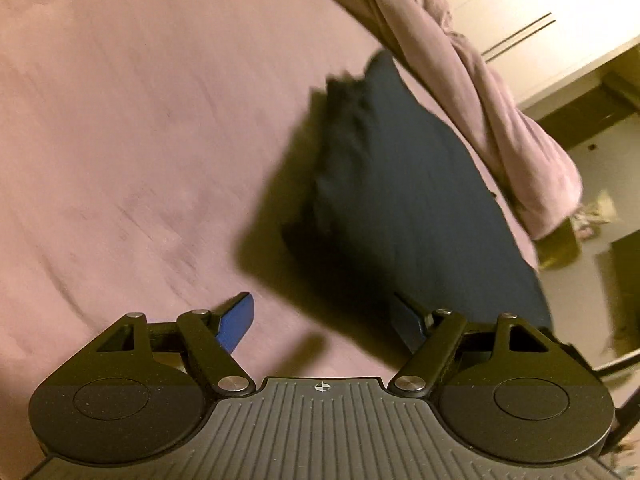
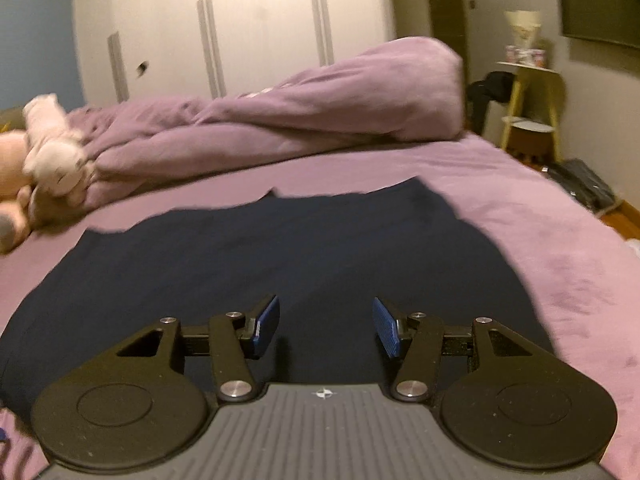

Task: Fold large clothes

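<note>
**Both grippers apart over navy garment on bed**

Left gripper: jaws spread wide, nothing between them. It hangs above the sheet, with its right finger over the edge of the garment.

Right gripper: jaws apart, holding nothing. It sits low over the garment, near its closest edge.

Garment: dark navy, spread mostly flat on the purple sheet. In the left wrist view one part is bunched and wrinkled.

Surroundings: a rumpled purple duvet lies beyond the garment. A plush toy rests touching the duvet's end. A wardrobe stands behind the bed.
</note>
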Action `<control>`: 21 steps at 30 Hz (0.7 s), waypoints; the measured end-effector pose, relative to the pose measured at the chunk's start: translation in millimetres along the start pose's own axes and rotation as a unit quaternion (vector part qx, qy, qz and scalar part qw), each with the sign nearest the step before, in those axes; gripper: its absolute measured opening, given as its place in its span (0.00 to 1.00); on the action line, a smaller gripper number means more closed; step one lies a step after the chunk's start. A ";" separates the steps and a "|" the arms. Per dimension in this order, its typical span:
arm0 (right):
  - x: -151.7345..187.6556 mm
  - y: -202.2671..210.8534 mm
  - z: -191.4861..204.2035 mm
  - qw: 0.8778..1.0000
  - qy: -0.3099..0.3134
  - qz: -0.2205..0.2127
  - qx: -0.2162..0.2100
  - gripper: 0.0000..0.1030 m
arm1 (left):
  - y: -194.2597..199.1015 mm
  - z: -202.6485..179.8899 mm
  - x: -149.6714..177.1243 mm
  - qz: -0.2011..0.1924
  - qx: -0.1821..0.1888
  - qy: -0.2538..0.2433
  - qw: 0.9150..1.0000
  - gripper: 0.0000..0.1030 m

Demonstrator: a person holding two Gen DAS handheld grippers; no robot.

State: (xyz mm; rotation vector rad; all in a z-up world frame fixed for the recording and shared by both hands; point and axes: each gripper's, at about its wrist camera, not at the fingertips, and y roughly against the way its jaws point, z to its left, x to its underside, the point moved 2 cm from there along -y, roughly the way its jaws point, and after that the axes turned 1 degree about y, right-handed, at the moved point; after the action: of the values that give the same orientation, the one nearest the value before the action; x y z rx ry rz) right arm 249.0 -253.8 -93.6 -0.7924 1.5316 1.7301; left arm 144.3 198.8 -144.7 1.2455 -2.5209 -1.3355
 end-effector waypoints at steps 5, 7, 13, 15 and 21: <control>9.5 -4.2 32.5 0.999 0.030 0.018 -0.015 0.46 | -32.9 -2.1 -19.6 -0.018 0.067 0.058 0.996 0.80; 12.7 -6.8 39.8 0.999 0.042 0.021 -0.015 0.46 | -46.6 -0.4 -29.5 -0.016 0.081 0.096 0.992 0.86; 26.8 -21.6 50.6 0.996 0.078 0.041 -0.003 0.47 | -66.0 -1.5 -45.7 -0.011 0.101 0.134 0.986 0.71; 23.5 -21.1 51.7 0.996 0.083 0.039 -0.003 0.45 | -67.4 -0.7 -48.3 -0.008 0.099 0.133 0.986 0.65; 25.5 -16.7 61.2 0.996 0.090 0.020 -0.015 0.43 | -55.4 -16.4 -49.7 -0.021 0.081 0.088 0.993 0.55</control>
State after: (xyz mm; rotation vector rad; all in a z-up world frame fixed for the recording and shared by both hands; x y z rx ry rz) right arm 247.6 -189.4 -116.5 -0.9604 1.6526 1.7530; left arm 219.3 203.2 -157.6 1.3842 -2.5330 -0.9960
